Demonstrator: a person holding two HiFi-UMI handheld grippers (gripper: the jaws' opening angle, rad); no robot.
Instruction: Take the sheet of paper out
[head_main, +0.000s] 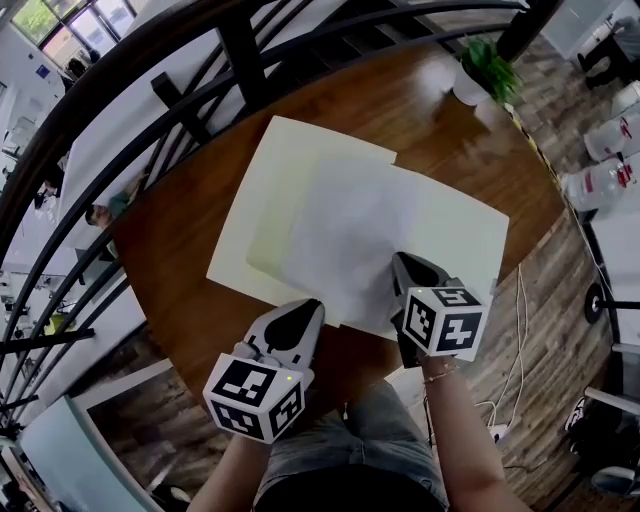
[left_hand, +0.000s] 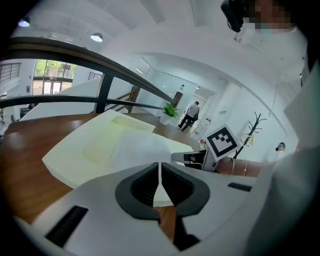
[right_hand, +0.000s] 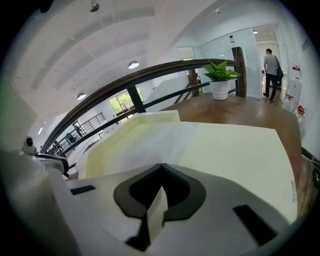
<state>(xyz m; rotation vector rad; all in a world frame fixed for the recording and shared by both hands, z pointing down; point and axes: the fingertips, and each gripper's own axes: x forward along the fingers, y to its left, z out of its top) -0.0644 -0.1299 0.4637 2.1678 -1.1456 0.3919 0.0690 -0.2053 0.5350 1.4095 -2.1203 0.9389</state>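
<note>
Basically the sheet of paper (head_main: 350, 240) is lying flat mid-table: thin, white, slightly see-through, rectangular. It is overlapping a larger pale yellow folder (head_main: 270, 180) (matte, crisp corners) and sticking out past it to the right. The right gripper (head_main: 405, 268) is pinching the sheet's near edge, jaws closed on it. The left gripper (head_main: 305, 308) is clamping the folder's near edge, jaws together. The round table (head_main: 400, 110) is showing glossy brown wood grain, and a potted plant (head_main: 487, 68) is sitting at its far rim.

Office building's upper floor: railing (right_hand: 150, 73), glass walls (right_hand: 215, 50), potted plant (right_hand: 220, 80).
</note>
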